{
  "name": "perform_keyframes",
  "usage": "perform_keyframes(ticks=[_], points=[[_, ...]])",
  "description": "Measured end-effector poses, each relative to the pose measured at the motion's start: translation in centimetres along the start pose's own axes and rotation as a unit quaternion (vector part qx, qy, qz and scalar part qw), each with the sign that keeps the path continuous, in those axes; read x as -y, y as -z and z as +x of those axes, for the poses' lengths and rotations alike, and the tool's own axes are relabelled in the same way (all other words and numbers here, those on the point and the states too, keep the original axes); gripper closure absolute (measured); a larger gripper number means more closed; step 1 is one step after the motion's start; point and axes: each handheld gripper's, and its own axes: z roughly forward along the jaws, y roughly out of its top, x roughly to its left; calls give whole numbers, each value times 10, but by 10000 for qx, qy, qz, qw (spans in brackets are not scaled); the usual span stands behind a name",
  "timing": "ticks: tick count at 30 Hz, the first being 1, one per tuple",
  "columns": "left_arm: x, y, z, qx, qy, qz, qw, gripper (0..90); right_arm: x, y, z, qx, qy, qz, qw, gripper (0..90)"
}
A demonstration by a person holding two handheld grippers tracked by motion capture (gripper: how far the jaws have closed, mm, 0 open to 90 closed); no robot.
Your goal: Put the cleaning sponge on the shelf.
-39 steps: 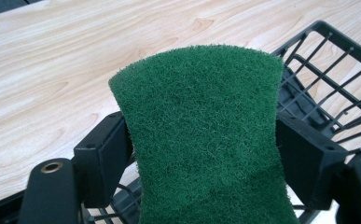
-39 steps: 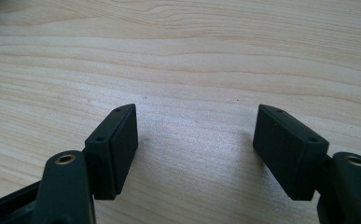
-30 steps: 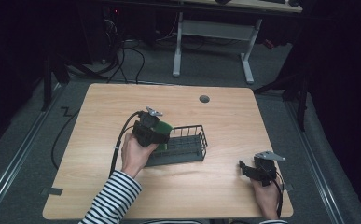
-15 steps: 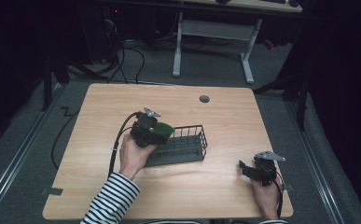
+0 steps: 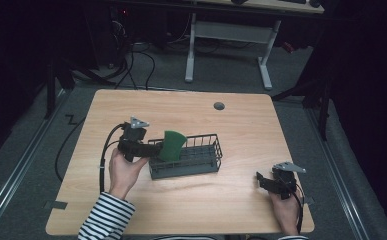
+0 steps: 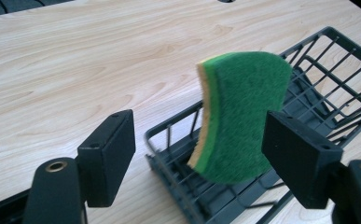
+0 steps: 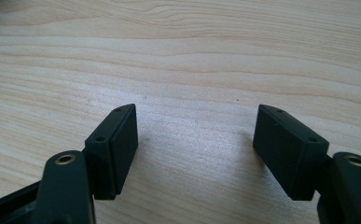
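The table (image 5: 241, 125) carries a dark wire basket (image 5: 201, 161) near its middle, and the rest of the wooden top is bare apart from a small round grommet (image 5: 219, 106) toward the far edge. Compared with half a second ago, the basket is seen in the same place, while the left gripper (image 5: 148, 148) has been drawn back slightly from its near-left end.

The green sponge (image 5: 172, 145) is found standing on edge at the left end of the basket, leaning against the wire wall, with its yellow backing turned toward the table's far side in the left gripper view. One second ago it was pressed close against the gripper body; now its full curved outline is exposed above the rim.

In the left gripper view the jaws are spread wide, and the green sponge (image 6: 241, 116) is seen between and beyond them, touched by neither pad as far as can be told. The release is therefore judged to be done, and the sponge is judged to be lodged in the basket (image 6: 318, 93), though tilted rather than lying flat.

The right gripper (image 5: 267, 181) is rested near the table's right front corner, unchanged from earlier, and its jaws (image 7: 199, 154) are held apart over bare wood with nothing between them.
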Motion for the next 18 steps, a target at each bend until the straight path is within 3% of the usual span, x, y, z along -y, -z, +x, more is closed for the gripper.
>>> perform_keyframes(ticks=[18], points=[[46, 23, 44, -50, 550, -195, 9983, 277, 0, 0, 0, 5, -13, 5, 10000, 308]])
